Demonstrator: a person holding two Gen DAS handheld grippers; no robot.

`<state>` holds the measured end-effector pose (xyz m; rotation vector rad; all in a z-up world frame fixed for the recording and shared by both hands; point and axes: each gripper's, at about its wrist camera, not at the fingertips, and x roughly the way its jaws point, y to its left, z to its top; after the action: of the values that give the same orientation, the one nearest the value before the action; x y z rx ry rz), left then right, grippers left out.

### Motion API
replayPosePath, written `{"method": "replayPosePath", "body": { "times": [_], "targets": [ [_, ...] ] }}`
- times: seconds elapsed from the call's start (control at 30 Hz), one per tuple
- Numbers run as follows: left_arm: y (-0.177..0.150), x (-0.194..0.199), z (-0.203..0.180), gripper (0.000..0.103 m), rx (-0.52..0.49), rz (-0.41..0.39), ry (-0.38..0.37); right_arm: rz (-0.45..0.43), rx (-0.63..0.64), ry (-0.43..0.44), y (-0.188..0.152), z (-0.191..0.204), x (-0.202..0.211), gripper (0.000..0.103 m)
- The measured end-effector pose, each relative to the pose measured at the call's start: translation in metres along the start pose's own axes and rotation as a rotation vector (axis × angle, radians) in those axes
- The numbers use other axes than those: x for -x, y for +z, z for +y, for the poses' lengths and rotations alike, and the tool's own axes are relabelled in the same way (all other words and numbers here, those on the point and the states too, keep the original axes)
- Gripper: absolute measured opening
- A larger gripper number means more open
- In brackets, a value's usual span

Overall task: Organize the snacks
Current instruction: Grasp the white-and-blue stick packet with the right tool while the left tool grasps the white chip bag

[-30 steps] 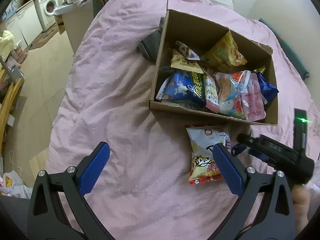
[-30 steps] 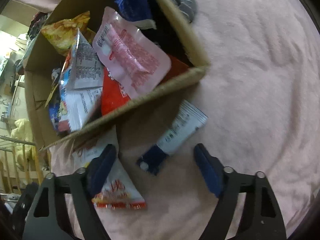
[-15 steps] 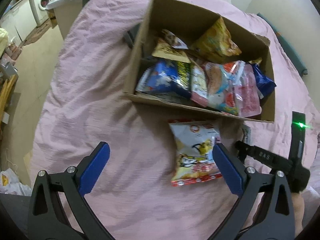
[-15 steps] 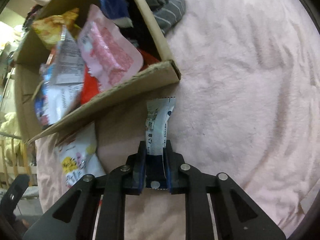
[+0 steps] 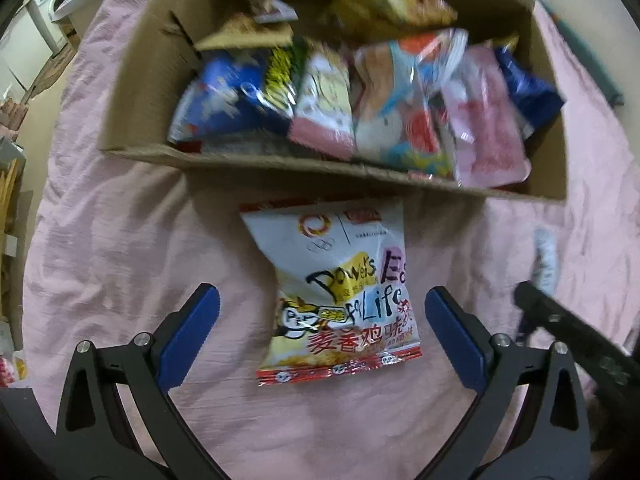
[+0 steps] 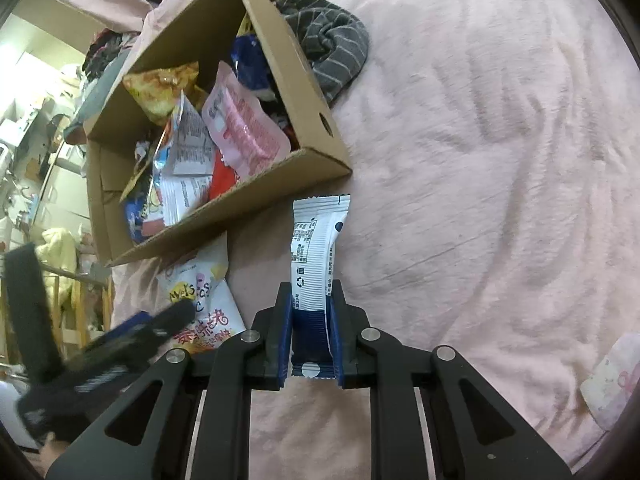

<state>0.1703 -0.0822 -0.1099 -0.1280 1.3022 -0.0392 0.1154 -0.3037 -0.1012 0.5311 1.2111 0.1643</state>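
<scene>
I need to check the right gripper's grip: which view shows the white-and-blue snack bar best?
The right wrist view: the snack bar stands sharp and centred, clamped in the right gripper. The left wrist view shows only a blurred sliver at its right edge.
</scene>
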Motion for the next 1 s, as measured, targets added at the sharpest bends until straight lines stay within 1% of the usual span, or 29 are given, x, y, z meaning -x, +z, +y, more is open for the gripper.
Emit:
{"method": "replayPosePath", "body": {
  "times": [0.1,0.23,0.3,0.37,0.43,0.5,0.57,0.63,0.9,1.0],
  "targets": [
    [0.001,-0.016,-0.009,0.101,-0.007,0.031,0.037,-0.005,-0.009,0.015,0.007,-0.008,0.002,0.017],
    [0.003,-0.033,-0.020,0.101,-0.041,0.072,0.066,-0.017,-0.017,0.037,0.013,-0.017,0.013,0.017],
    [0.004,-0.037,-0.025,0.095,-0.047,0.077,0.073,-0.024,-0.018,0.047,0.013,-0.018,0.017,0.017],
    [0.006,-0.039,-0.028,0.084,-0.057,0.083,0.076,-0.027,-0.019,0.053,0.010,-0.011,0.014,0.017],
    [0.006,-0.041,-0.030,0.083,-0.057,0.085,0.078,-0.025,-0.019,0.058,0.010,-0.007,0.012,0.017],
    [0.004,-0.038,-0.030,0.075,-0.053,0.073,0.082,-0.024,-0.017,0.061,0.009,-0.006,0.013,0.017],
    [-0.001,-0.036,-0.030,0.064,-0.057,0.069,0.081,-0.022,-0.014,0.063,0.009,-0.002,0.011,0.017],
    [-0.009,-0.032,-0.029,0.060,-0.066,0.058,0.084,-0.022,-0.011,0.067,0.010,0.003,0.008,0.017],
    [-0.017,-0.006,-0.015,0.058,-0.062,0.027,0.099,-0.032,0.013,0.086,0.008,0.011,0.015,0.017],
    [-0.022,0.009,-0.008,0.058,-0.063,0.010,0.099,-0.056,0.022,0.089,0.008,0.012,0.024,0.017]
  ]
}}
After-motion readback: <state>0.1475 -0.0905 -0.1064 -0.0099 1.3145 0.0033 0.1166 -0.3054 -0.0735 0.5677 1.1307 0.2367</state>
